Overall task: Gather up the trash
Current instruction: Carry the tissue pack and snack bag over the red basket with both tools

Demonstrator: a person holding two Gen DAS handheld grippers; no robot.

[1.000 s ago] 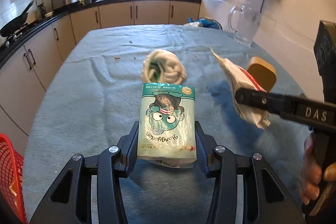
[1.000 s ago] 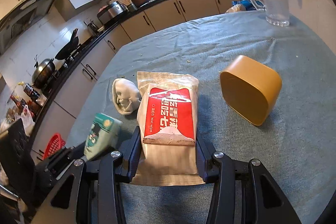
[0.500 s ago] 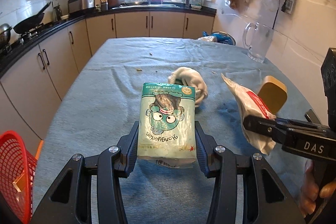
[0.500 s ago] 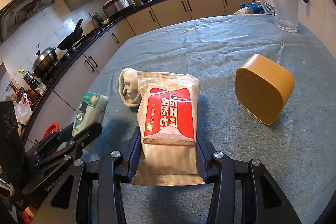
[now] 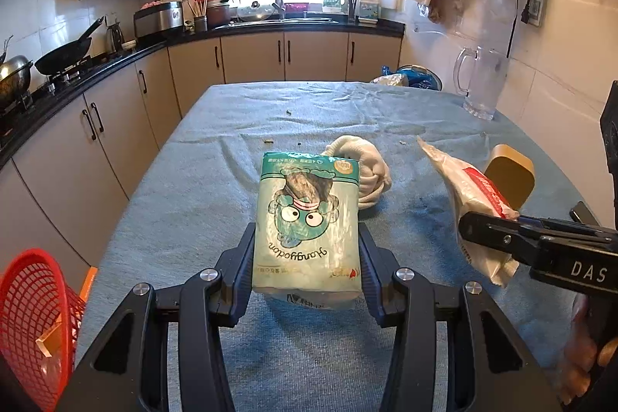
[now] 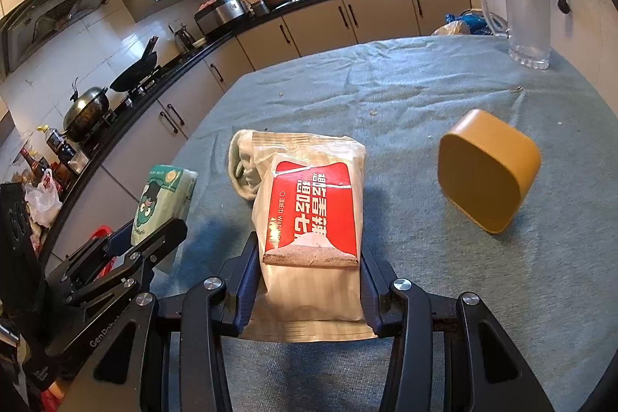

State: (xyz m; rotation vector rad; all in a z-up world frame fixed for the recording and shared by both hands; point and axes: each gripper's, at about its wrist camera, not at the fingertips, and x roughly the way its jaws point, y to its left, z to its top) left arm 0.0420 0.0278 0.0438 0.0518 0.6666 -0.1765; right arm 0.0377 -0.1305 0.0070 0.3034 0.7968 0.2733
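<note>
My left gripper (image 5: 308, 259) is shut on a green tissue pack (image 5: 307, 222) with a cartoon face, held above the blue tablecloth (image 5: 216, 188). My right gripper (image 6: 309, 275) is shut on a beige wet-wipe pack with a red label (image 6: 311, 219), also held above the table. The right gripper and its pack (image 5: 475, 203) show at the right of the left wrist view. The left gripper and the green pack (image 6: 164, 199) show at the left of the right wrist view. A red mesh basket (image 5: 33, 319) stands off the table's left edge, low in the left wrist view.
A crumpled white cloth (image 5: 365, 168) lies on the table behind the packs. An orange-brown box (image 6: 486, 168) lies on its side to the right. A clear pitcher (image 6: 521, 18) stands at the far right. Kitchen counters run along the left and back.
Both grippers have pulled back and risen with their packs; the table and cloth look farther away. The red basket shows more fully at lower left.
</note>
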